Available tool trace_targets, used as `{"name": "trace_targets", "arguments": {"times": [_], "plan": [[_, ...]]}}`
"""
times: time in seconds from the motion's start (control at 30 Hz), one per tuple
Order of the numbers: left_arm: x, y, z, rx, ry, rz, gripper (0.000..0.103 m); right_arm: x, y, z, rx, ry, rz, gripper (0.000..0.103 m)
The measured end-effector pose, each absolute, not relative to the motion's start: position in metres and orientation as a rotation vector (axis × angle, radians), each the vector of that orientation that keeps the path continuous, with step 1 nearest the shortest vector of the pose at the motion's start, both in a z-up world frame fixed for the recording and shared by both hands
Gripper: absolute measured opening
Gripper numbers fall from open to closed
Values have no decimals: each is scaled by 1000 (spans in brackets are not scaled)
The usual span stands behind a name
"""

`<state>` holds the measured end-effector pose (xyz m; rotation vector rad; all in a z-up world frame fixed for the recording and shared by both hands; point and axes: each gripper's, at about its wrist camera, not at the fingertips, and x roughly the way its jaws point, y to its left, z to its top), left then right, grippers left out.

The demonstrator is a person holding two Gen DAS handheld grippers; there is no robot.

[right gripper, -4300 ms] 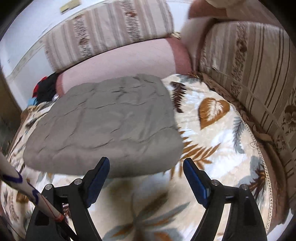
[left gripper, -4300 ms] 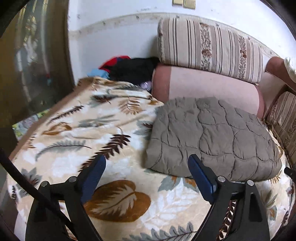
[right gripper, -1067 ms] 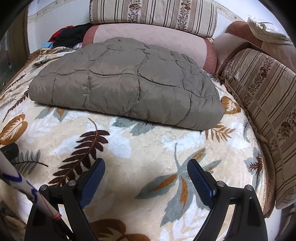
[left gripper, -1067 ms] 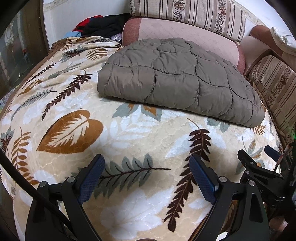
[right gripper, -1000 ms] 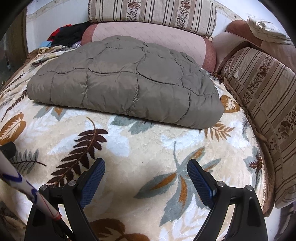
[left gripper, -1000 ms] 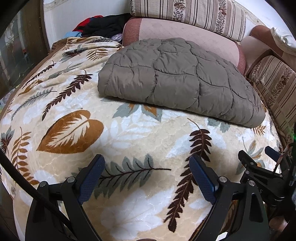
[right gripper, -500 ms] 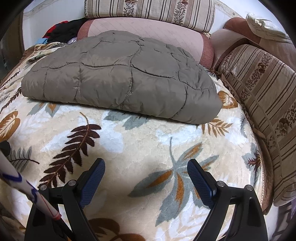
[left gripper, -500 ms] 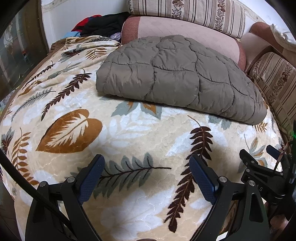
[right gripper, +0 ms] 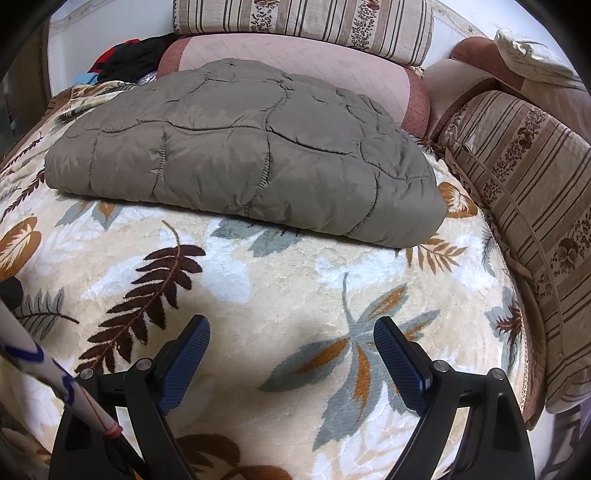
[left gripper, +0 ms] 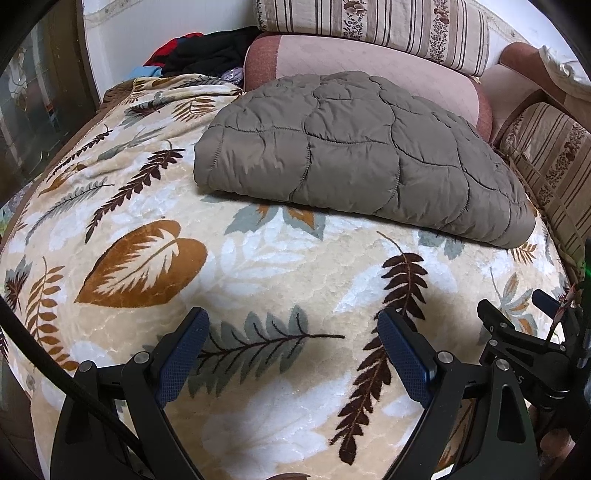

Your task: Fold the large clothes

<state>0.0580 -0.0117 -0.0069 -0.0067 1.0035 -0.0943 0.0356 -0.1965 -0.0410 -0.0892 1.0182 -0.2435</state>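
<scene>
A grey-brown quilted garment [left gripper: 354, 155] lies folded into a flat rectangle at the far side of the leaf-patterned blanket [left gripper: 258, 266]. It also shows in the right wrist view [right gripper: 243, 147]. My left gripper [left gripper: 293, 326] is open and empty, hovering over the blanket's near part, well short of the garment. My right gripper [right gripper: 291, 332] is open and empty too, over the blanket in front of the garment. The right gripper's black frame shows at the right edge of the left wrist view [left gripper: 524, 343].
A pink bolster [left gripper: 369, 66] and striped cushions [left gripper: 373, 26] line the back. More striped cushions [right gripper: 524, 177] stand on the right. A pile of dark and red clothes [left gripper: 207, 51] lies at the back left corner. A dark cabinet [left gripper: 33, 96] is at left.
Both grippers have drawn back from the folded garment toward the near edge of the blanket since 4.3 s ago. Over the last second they barely shift. Both stay open.
</scene>
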Motion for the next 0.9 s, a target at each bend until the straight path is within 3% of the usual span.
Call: {"name": "trace_targets", "arguments": {"times": [0.9], "plan": [[59, -10, -6, -8, 1010, -101, 92, 36, -198, -39, -46, 1007, -226, 93]]}}
